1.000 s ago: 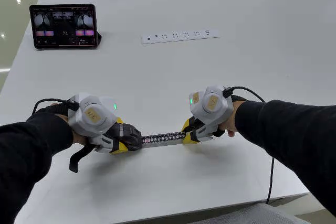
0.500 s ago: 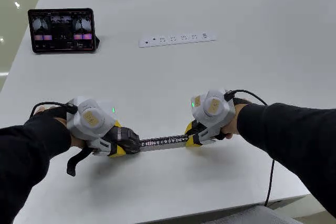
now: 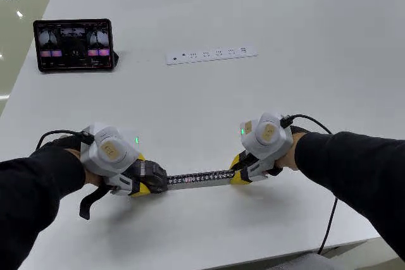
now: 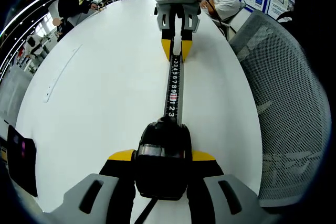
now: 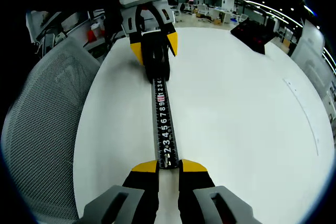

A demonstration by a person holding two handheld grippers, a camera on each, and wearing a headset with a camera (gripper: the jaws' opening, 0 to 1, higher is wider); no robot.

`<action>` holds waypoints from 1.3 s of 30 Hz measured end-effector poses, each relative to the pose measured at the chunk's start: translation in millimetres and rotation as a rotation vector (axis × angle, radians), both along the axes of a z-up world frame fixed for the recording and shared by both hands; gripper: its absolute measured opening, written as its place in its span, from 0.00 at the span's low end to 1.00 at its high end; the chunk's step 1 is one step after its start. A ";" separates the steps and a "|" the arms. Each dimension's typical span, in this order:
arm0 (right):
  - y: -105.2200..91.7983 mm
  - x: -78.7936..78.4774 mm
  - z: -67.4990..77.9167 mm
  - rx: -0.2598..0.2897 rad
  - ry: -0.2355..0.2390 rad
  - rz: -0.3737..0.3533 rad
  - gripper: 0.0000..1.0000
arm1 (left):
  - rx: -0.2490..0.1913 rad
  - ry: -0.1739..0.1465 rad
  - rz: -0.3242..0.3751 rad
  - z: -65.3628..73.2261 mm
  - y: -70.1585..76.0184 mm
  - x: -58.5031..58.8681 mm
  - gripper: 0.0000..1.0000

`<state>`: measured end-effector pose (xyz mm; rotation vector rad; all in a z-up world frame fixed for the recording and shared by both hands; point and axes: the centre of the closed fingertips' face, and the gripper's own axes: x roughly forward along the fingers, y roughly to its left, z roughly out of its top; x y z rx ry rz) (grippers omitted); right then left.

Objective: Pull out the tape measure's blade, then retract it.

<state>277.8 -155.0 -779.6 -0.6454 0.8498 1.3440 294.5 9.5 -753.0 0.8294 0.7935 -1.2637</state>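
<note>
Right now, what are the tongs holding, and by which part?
Left tongs clamp the tape measure's case; right tongs pinch the blade by its tip.

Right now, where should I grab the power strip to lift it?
Probably at mid-length on the power strip, from above, jaws spanning its narrow width: it lies flat on the table, long and slim, so a centred grip should keep it level.
</note>
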 end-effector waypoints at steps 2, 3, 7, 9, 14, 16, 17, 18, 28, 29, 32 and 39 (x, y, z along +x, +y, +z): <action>-0.4 -0.1 0.1 -0.002 0.004 -0.001 0.09 | 0.006 -0.001 -0.001 -0.4 -0.3 -0.3 0.32; -0.4 0.0 0.1 -0.002 0.003 0.000 0.09 | 0.008 -0.001 -0.001 -0.6 -0.3 -0.3 0.32; -0.4 -0.1 0.1 -0.009 0.002 0.006 0.09 | 0.006 -0.004 -0.002 -1.0 -0.6 0.2 0.32; -0.6 0.0 -0.1 -0.009 0.002 0.004 0.09 | 0.004 0.001 0.000 -1.1 -0.7 0.9 0.32; -6.7 0.7 -0.5 -0.014 0.004 0.000 0.09 | 0.007 0.002 0.001 -1.0 -0.9 -0.3 0.32; -9.9 1.3 -0.5 -0.017 0.004 0.001 0.09 | 0.006 0.001 0.002 -0.7 -0.8 -0.4 0.32; -11.3 2.2 -0.5 -0.017 0.003 0.002 0.09 | 0.006 0.002 0.001 -0.7 -0.6 -0.3 0.32; -12.0 2.5 -0.6 -0.018 0.002 0.003 0.09 | 0.006 0.002 0.001 -0.6 -0.7 -0.3 0.32; -21.1 2.5 -1.0 -0.034 0.000 0.013 0.09 | 0.012 0.001 0.013 0.9 -0.5 -1.0 0.32; -22.0 2.5 -1.0 -0.036 0.000 0.013 0.09 | 0.012 0.002 0.013 1.0 -0.4 -1.1 0.32; -26.1 2.4 -1.1 -0.045 0.001 0.012 0.09 | 0.013 0.001 0.013 1.0 -0.5 -1.3 0.32; -32.6 2.8 -0.7 -0.048 0.008 -0.002 0.09 | 0.013 0.000 0.017 1.2 -0.5 -1.8 0.32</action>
